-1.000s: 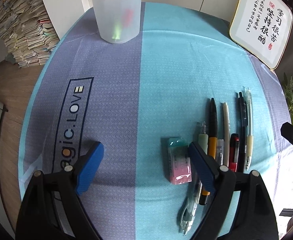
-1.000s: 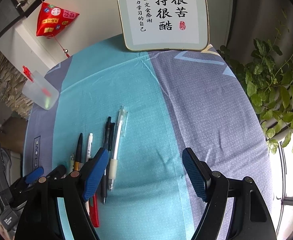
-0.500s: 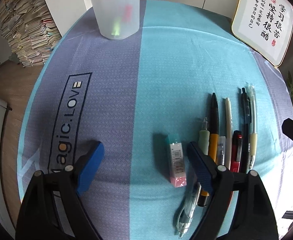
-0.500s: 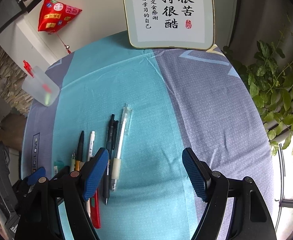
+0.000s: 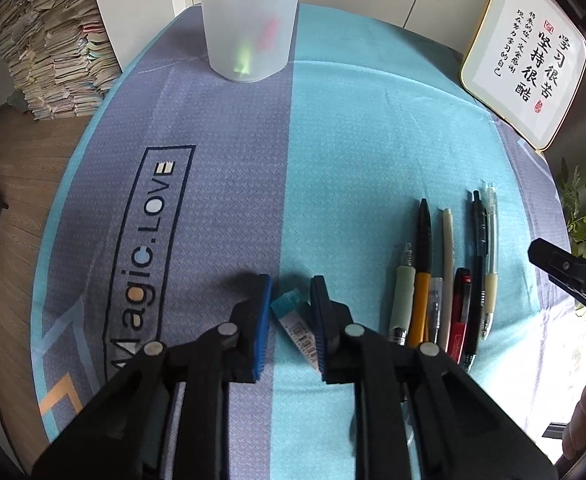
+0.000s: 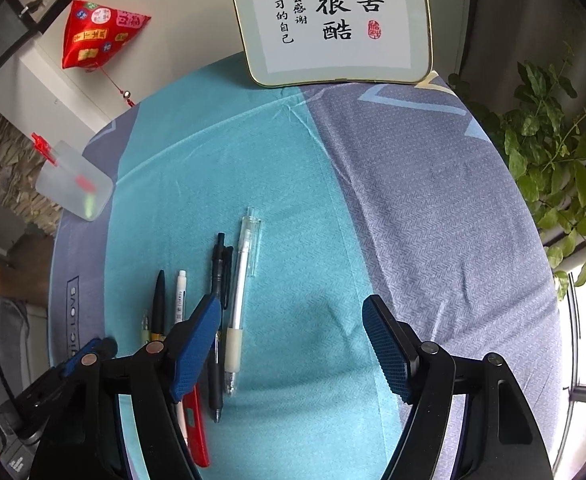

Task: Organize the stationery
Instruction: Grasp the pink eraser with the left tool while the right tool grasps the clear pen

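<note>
Moved: left tool has just been closing; its blue pads, wide apart before, now sit close on both sides of the eraser, which has turned and tilted since a second ago.
Left tool: narrow, pinching the eraser between its two pads.
Eraser: small block with a teal end and a barcode label, leaning slantwise between the pads, over the line where the purple and teal stripes of the bench cloth meet.
Right tool: has just been closing a little, but its pads are wide apart with nothing between them, only teal cloth below.
Pens: a row of pens lies side by side on the teal stripe, just right of the eraser; the clear pen is nearest the right tool's left pad.
Cup: a frosted plastic cup stands at the far edge of the bench, with something red and something green inside.
Sign: a framed sign with black writing leans at the back.
</note>
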Demonstrator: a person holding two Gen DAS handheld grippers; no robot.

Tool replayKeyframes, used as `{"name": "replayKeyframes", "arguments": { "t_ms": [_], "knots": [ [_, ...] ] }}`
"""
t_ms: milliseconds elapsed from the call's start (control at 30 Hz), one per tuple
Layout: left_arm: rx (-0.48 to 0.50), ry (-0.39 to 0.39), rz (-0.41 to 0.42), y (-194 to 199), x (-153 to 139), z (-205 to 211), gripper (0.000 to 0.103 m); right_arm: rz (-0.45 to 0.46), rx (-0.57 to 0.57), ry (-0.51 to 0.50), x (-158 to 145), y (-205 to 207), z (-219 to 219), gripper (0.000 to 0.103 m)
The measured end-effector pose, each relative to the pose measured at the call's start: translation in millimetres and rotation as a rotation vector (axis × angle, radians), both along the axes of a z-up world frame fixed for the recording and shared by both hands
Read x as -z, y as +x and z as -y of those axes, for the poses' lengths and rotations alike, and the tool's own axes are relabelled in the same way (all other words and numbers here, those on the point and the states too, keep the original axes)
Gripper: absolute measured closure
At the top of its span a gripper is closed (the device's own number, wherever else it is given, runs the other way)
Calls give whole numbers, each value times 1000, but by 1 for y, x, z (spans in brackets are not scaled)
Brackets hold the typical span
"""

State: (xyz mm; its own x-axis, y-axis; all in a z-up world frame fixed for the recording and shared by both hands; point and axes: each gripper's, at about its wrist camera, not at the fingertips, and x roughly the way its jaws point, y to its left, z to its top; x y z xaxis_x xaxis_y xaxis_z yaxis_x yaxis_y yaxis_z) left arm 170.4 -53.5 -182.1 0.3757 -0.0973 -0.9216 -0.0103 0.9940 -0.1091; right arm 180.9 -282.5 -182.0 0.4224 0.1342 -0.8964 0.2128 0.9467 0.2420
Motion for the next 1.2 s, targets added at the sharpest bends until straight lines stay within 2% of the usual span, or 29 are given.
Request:
{"name": "replayKeyframes", "arguments": {
  "t_ms": [67, 233, 333, 467, 567, 700, 767, 900, 933, 1033, 1200],
  "knots": [
    [5, -10, -3, 2, 0, -3, 88, -27, -4, 4, 3, 9, -2, 39],
    [23, 14, 9, 0, 0, -1, 89, -42, -5, 12, 4, 25, -10, 42],
    [34, 13, 12, -4, -3, 1, 91, -58, -12, 1, 5, 35, -16, 57],
    [43, 10, 21, -7, -7, -2, 92, -84, -6, -29, 10, 48, -21, 63],
    [44, 9, 25, -6, -8, -4, 93, -96, -18, -16, 14, 56, -26, 75],
    [45, 4, 20, -3, -6, -6, 93, -87, -10, -75, 11, 63, -36, 79],
    [45, 0, 17, -3, -4, -6, 93, -80, -16, -74, 10, 65, -41, 89],
    [52, -12, 15, -4, -5, -5, 93, -69, -17, -93, 9, 66, -46, 90],
    [53, -17, 18, -4, -7, -5, 93, -58, -9, -70, 9, 65, -44, 96],
    [61, -27, 28, -5, -11, -5, 94, -39, -8, -60, 3, 61, -39, 103],
    [69, -12, 29, -6, -9, -2, 94, -64, -28, -35, 3, 58, -35, 103]
  ]
}}
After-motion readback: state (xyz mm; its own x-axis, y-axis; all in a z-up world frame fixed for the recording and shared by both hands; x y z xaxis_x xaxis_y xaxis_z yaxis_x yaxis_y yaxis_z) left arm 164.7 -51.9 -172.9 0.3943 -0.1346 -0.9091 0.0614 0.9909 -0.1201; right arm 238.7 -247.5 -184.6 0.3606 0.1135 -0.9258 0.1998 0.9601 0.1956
